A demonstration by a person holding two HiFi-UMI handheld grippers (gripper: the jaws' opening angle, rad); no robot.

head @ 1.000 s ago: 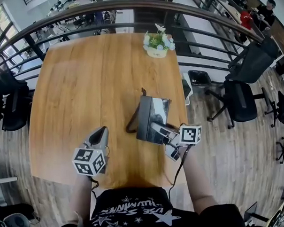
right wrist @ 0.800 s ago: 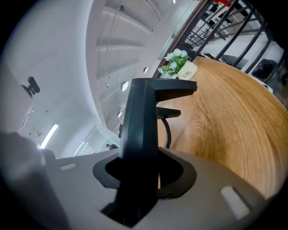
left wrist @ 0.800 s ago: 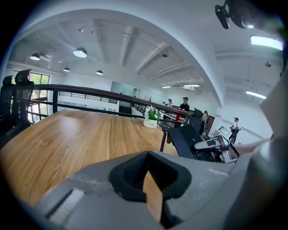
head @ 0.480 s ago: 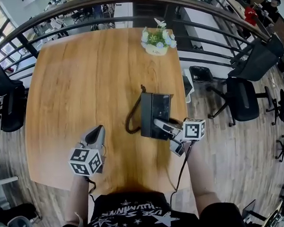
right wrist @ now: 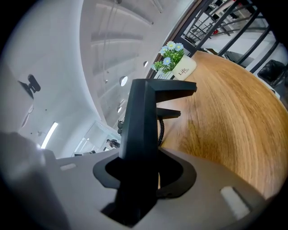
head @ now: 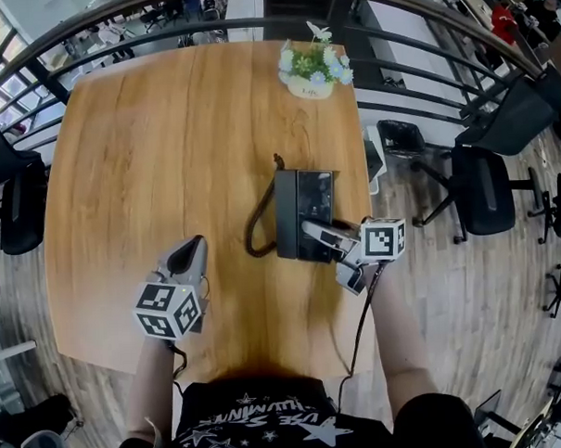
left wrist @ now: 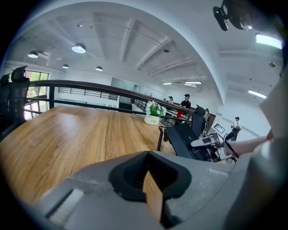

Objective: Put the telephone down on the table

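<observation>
- The right gripper (head: 318,235) is clamped on the telephone (head: 298,208). In the right gripper view its two jaws stand partway apart, with the black body of the telephone (right wrist: 139,130) filling the gap and pressed on both sides.
- The grip sits on the telephone's near right edge, the side closest to the person. The gripper's marker cube (head: 383,239) hangs out past the right edge of the table (head: 166,158).
- The telephone is over the right half of the wooden table, roughly midway between its near and far ends. In the left gripper view it (left wrist: 184,139) is tilted, with the gripped side higher than the far side. I cannot tell whether its lower edge touches the wood.
- A coiled cord (head: 256,231) loops out from the telephone's left side and lies on the tabletop.
- The left gripper (head: 191,257) is over the near left part of the table, well apart from the telephone, with its marker cube (head: 168,310) toward the person.
- In the left gripper view that gripper's (left wrist: 146,173) jaw tips meet, with only a thin slit of tabletop showing behind them and nothing held.
- A small flower pot (head: 311,73) stands at the far right of the table, well apart from the telephone.
- A dark railing (head: 207,27) curves past the table's far end, and black office chairs (head: 483,196) stand on the floor to the right.
</observation>
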